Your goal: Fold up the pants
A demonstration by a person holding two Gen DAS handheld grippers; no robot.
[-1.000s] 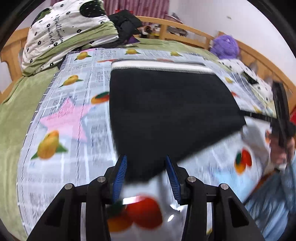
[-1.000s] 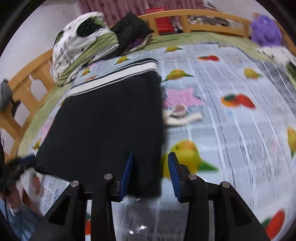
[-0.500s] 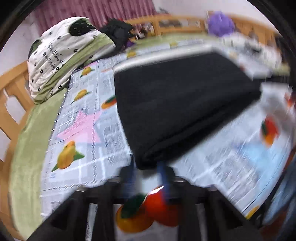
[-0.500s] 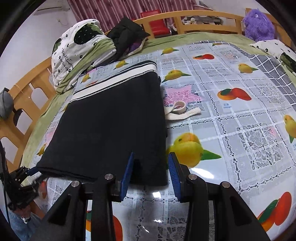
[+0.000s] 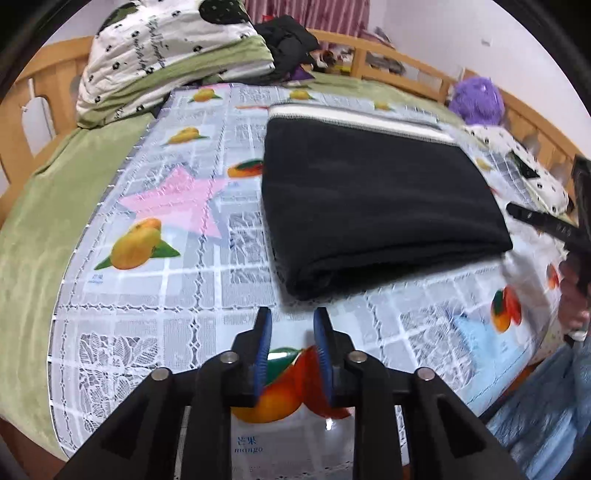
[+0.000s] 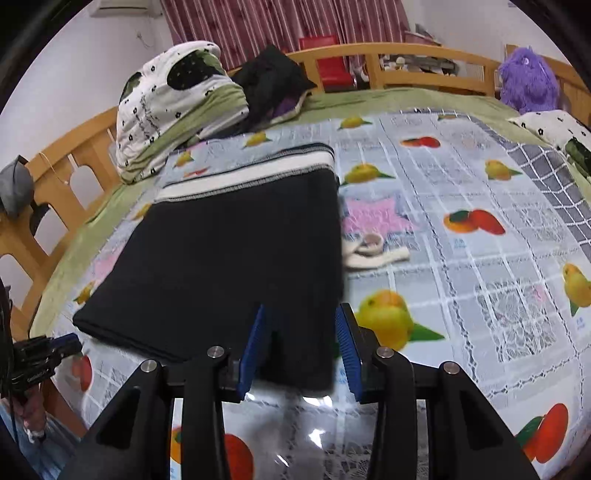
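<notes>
Left gripper [image 5: 291,321] angled down before folded pants [image 5: 376,199], jaws just reopening, empty

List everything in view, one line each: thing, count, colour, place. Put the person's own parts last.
folded pants: one, black with white striped waistband, lying on the tablecloth.
tablecloth: one, white lace with fruit prints, spread over the bed.
bed sheet: one, green, under the tablecloth.
folded quilt: one, white with black dots and green, near the headboard.
dark garment: one, black, beside the quilt.
plush toy: one, purple, far corner by the rail.
cloth strip: one, cream, beside the pants.
bed frame: one, wooden, around the mattress.
curtain: one, red striped, behind.
left gripper: black, blue pads, open, just short of the pants.
right gripper: black, blue pads, open, astride the pants' corner.
</notes>
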